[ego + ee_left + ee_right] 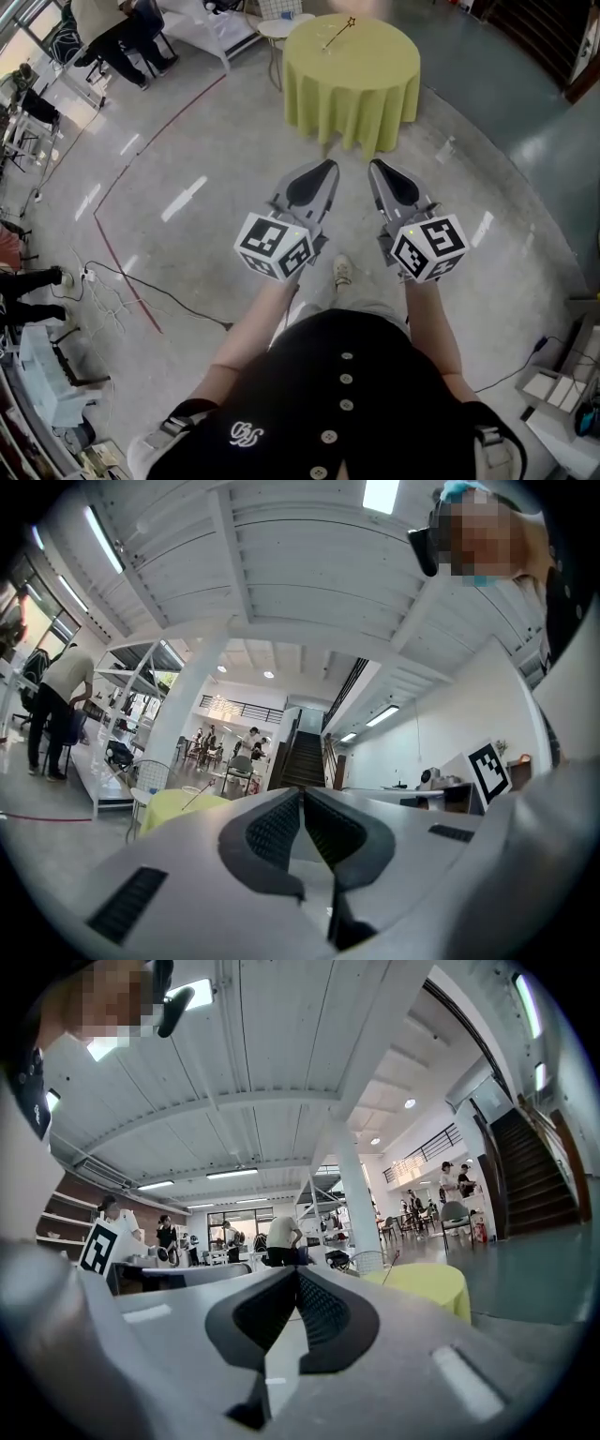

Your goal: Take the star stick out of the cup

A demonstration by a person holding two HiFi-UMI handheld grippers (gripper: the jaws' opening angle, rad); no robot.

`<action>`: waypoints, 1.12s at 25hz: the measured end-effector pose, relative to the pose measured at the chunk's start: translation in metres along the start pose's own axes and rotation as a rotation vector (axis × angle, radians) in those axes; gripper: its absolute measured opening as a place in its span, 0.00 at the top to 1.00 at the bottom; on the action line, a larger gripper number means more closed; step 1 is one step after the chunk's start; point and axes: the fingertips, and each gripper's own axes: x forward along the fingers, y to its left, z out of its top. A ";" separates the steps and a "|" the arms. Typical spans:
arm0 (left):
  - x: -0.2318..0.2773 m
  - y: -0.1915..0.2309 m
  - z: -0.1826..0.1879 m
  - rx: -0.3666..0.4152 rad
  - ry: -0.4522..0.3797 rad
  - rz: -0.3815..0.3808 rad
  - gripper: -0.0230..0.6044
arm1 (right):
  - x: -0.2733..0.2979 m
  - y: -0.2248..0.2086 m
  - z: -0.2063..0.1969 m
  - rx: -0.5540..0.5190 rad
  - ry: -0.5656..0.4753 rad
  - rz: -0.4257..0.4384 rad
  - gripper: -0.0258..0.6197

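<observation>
Left gripper (328,167) and right gripper (375,166) held level side by side at the near end, each with jaws pressed together on nothing, star stick (338,34) slanting on the far yellow-green round table (375,89), well apart from both grippers.

A glossy grey concrete floor (197,150) is crossed by a thin red painted line (127,272) and a loose black cable (178,305). A round table draped in yellow-green cloth (356,94) is set well ahead. Overhead, a white ribbed ceiling (291,564) is lit by long strip lights (105,538). A dark staircase (302,761) and a round white column (354,1204) are seen beyond.
</observation>
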 end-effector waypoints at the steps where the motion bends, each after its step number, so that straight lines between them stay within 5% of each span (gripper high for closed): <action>1: 0.010 0.006 0.002 -0.003 -0.004 0.004 0.92 | 0.009 -0.008 0.001 0.000 0.000 0.003 0.96; 14: 0.132 0.061 -0.005 -0.014 -0.009 0.037 0.92 | 0.090 -0.110 0.014 -0.009 0.014 0.043 0.96; 28: 0.172 0.078 -0.011 0.011 0.024 0.049 0.92 | 0.118 -0.151 0.014 0.030 0.044 0.078 0.96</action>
